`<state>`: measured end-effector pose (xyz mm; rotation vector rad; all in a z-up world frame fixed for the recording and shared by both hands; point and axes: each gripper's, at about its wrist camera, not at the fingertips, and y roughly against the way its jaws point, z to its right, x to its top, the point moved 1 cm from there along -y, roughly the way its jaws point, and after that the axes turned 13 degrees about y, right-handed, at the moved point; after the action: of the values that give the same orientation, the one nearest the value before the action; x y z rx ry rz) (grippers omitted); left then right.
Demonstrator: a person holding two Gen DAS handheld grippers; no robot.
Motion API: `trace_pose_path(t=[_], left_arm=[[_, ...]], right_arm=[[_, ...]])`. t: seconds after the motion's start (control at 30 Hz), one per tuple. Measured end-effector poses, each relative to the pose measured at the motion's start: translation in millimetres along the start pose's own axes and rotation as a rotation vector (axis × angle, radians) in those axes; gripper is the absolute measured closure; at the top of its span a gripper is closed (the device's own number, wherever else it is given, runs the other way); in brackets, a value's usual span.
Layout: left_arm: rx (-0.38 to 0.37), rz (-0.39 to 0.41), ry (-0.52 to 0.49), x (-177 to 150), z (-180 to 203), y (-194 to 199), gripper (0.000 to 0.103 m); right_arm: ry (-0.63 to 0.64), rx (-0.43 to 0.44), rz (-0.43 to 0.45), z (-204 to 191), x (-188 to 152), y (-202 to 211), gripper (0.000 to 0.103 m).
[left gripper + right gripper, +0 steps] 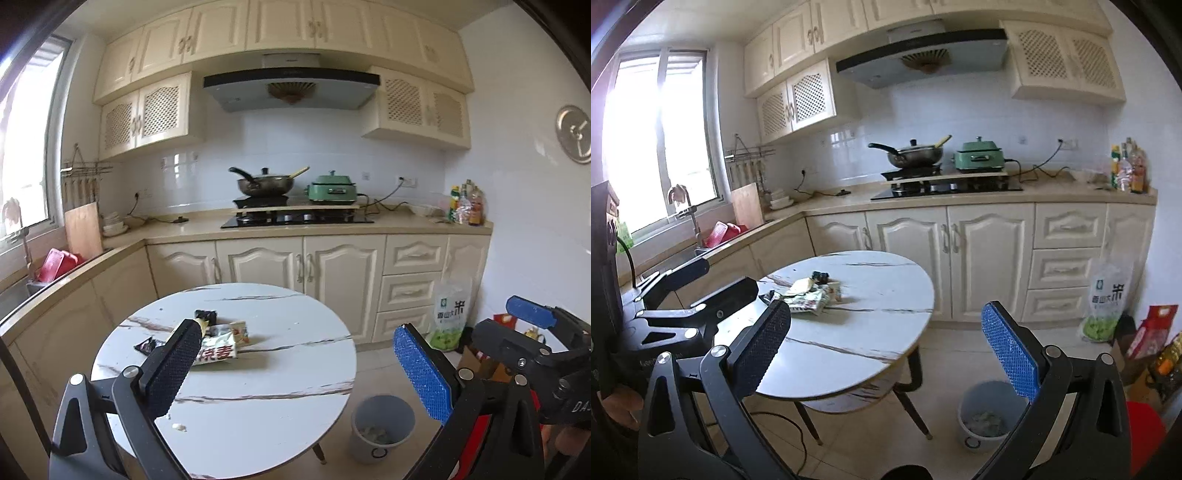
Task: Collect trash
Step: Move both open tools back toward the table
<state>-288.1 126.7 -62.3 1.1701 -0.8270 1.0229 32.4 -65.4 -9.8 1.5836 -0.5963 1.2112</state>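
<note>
Both grippers, left gripper (295, 373) and right gripper (886, 350), held wide apart and empty, well short of the wrapper pile (218, 341) near the middle of the round marble table (258, 406). The waste bin (382, 428) stands on the floor beside the table, some litter already inside. Best approach, I judge: come in low over the tabletop, pinch one loose wrapper edge, then carry it clear of the rim before dropping.

Both wrist cameras look slightly downward across the round table (258, 387) toward the kitchen stove (945, 186); the right view stands further right, and both share the bin (382, 428)
</note>
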Motion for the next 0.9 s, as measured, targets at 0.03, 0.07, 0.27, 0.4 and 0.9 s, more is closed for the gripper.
trace_pose_path(t=[0.03,0.07,0.27,0.4,0.9], left_arm=[[-0.02,0.002,0.006,2.9,-0.3,-6.4,0.001],[-0.007,-0.007,0.003,-2.7,-7.2,-0.9,0.001],[0.075,-0.074,0.03,-4.0,-38.7,-37.5,0.001],[0.146,-0.127,0.065,6.1,-59.3,-73.3,0.001],[0.307,-0.319,0.279,84.5,-177.6,-237.3,0.001]], right_arm=[[-0.003,0.013,-0.002,-3.0,0.1,-6.1,0.0],[-0.003,0.024,-0.007,-6.2,0.8,-10.6,0.0],[0.007,0.088,-0.038,-22.6,3.2,-56.1,0.0],[0.019,0.128,-0.087,-34.1,3.9,-97.9,0.0],[0.125,0.235,-0.273,-66.0,15.8,-271.1,0.0]])
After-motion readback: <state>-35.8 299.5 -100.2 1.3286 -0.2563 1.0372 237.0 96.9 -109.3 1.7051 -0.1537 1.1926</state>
